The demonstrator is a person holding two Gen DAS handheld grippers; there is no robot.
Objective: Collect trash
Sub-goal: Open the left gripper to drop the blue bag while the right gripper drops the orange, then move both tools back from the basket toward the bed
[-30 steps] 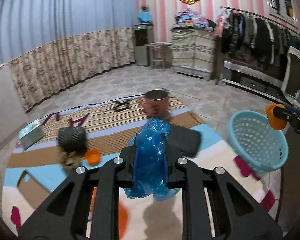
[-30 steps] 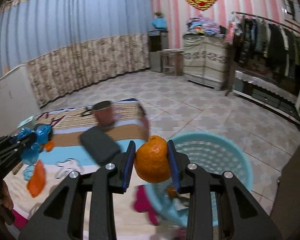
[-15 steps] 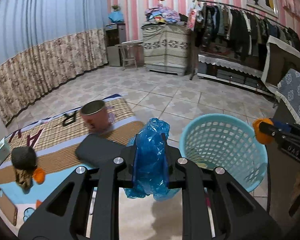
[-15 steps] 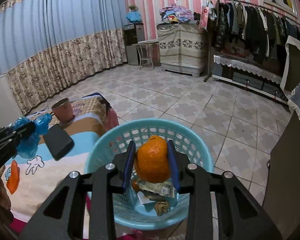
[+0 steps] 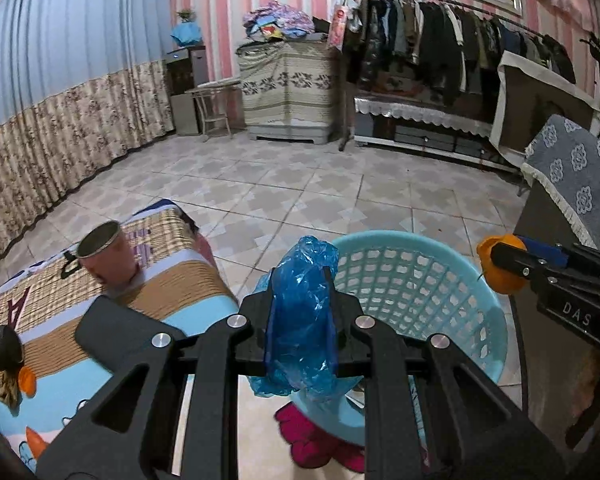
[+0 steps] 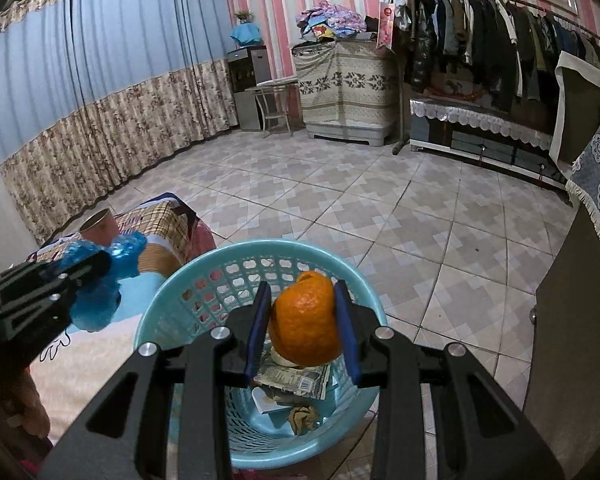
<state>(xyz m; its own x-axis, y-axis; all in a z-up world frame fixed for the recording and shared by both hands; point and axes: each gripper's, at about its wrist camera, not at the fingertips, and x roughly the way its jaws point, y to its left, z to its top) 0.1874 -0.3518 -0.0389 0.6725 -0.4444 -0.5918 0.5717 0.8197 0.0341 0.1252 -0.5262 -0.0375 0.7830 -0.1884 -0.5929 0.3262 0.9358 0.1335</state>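
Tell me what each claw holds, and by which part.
Left claw: crumpled blue plastic bag, pinched across its middle. Right claw: orange peel, gripped by its sides.

I count one turquoise basket (image 6: 188, 292), one orange peel (image 6: 305, 318) and one crumpled blue bag (image 5: 302, 316). On my worktop (image 5: 188, 280) stand one pink cup (image 5: 104, 254) and one black pouch (image 5: 120, 330).

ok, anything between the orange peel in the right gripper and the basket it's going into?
Nothing visible. The right gripper holds the orange peel over the open mouth of the blue basket, with only earlier trash lying at the bottom. The left gripper with its blue plastic bag is off to the side.
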